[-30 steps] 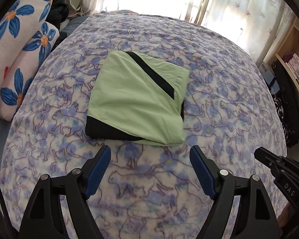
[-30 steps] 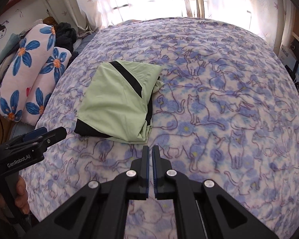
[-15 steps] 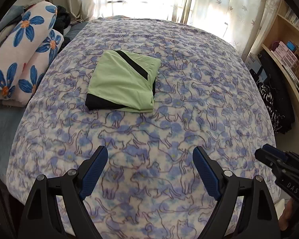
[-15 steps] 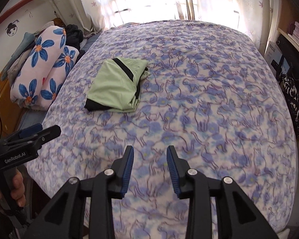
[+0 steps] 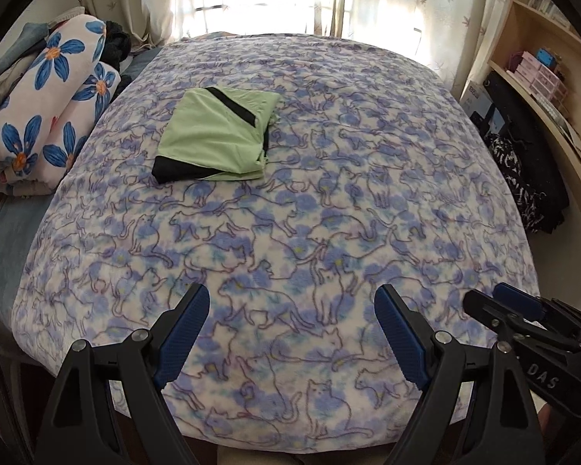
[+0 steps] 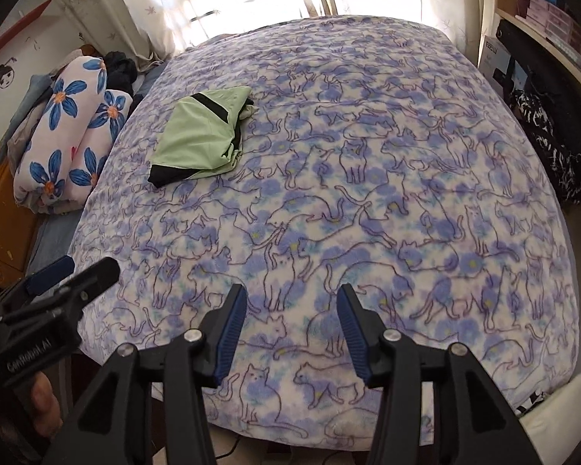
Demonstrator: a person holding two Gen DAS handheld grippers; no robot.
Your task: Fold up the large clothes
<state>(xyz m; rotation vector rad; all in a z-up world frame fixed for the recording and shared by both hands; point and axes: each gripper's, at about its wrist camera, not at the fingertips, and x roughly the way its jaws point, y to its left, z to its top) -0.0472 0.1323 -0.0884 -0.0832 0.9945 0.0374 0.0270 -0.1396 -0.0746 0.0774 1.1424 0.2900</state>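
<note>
A light green garment with black trim [image 5: 217, 137] [image 6: 199, 139] lies folded into a flat rectangle on the far left part of the bed. My left gripper [image 5: 292, 333] hangs over the bed's near edge, far back from the garment, wide open with nothing between its blue pads. My right gripper [image 6: 292, 333] is also over the near edge; its jaws are opening and hold nothing. Each gripper shows at the edge of the other's view: the right gripper [image 5: 523, 317] and the left gripper [image 6: 54, 283], with a hand below it.
A blanket with a purple cat print [image 5: 348, 201] [image 6: 406, 193] covers the bed. Rolled bedding with blue flowers [image 5: 46, 116] [image 6: 69, 143] lies along the left side. Wooden shelves [image 5: 542, 89] and a dark patterned bag [image 5: 523, 186] stand to the right. Bright curtains hang behind.
Both grippers have pulled back from the folded garment toward the bed's near edge and risen slightly. The right gripper's jaws went from shut to apart. The garment stayed in place.
</note>
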